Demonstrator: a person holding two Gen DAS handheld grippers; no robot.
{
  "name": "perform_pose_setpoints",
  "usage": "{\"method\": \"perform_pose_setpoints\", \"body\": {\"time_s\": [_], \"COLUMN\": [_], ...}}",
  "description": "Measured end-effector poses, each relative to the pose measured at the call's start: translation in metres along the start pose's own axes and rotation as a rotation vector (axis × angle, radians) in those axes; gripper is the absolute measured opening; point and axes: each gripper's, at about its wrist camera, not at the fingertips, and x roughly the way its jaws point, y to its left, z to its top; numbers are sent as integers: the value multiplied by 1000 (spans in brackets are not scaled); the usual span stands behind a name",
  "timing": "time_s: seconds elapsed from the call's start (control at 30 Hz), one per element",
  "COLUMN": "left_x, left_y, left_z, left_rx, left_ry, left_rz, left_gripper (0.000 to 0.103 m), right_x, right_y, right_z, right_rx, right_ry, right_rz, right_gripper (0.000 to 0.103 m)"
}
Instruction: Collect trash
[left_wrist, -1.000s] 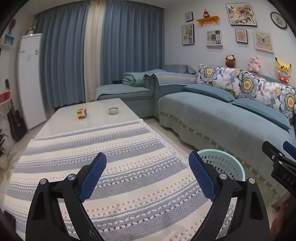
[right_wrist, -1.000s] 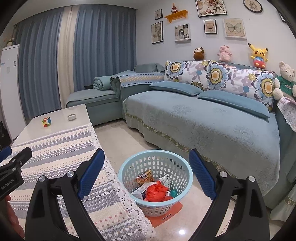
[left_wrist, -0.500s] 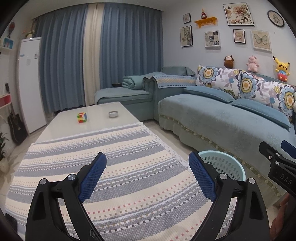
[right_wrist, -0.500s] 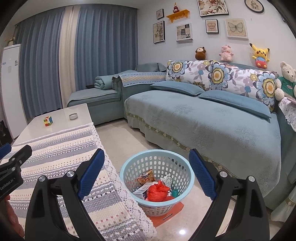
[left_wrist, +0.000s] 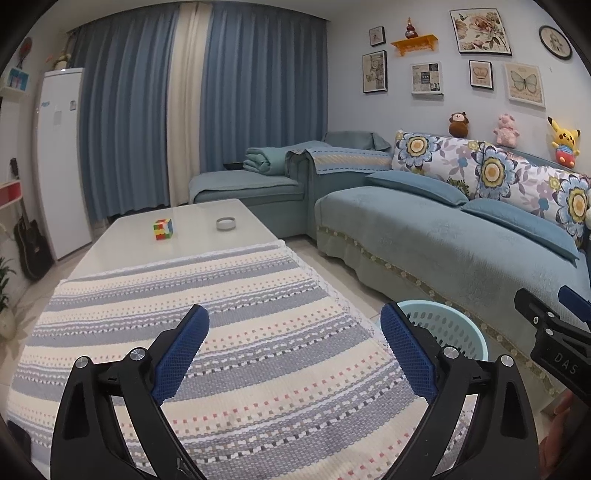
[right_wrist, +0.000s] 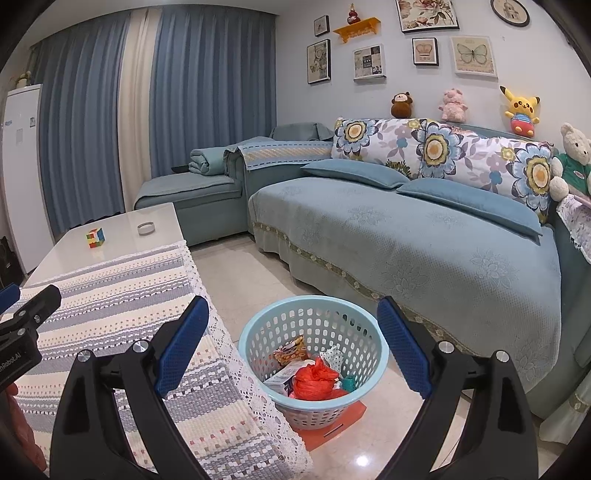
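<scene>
A light blue perforated basket (right_wrist: 255, 341) stands on the floor between the table and the sofa; it also shows in the left wrist view (left_wrist: 476, 334). Inside lie a crumpled red bag (right_wrist: 314, 380), a snack wrapper (right_wrist: 290, 349) and a small box (right_wrist: 280, 380). My right gripper (right_wrist: 291, 343) is open and empty, held above the basket. My left gripper (left_wrist: 293, 350) is open and empty above the striped tablecloth (left_wrist: 207, 332).
The low white table (left_wrist: 192, 243) carries a colour cube (left_wrist: 163, 229) and a small round ashtray (left_wrist: 225, 223). A teal sofa (right_wrist: 424, 251) with floral cushions runs along the right. A flat orange item (right_wrist: 332, 424) lies under the basket. A white fridge (left_wrist: 61, 162) stands far left.
Both views have drifted slightly, as if the grippers pulled back a little. Both grippers stay open and empty; the basket's contents are unchanged.
</scene>
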Motion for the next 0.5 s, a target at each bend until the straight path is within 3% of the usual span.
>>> {"method": "perform_pose_setpoints", "body": {"time_s": [0.5], "left_x": [-3], "left_y": [0], "left_z": [1], "left_rx": [-5], "left_ry": [-4], "left_rz": [0], "left_gripper": [94], "right_x": [3], "right_y": [-2], "right_z": [-2], "right_rx": [-8], "right_ry": [7], "right_rz": [5], "right_gripper": [88]}}
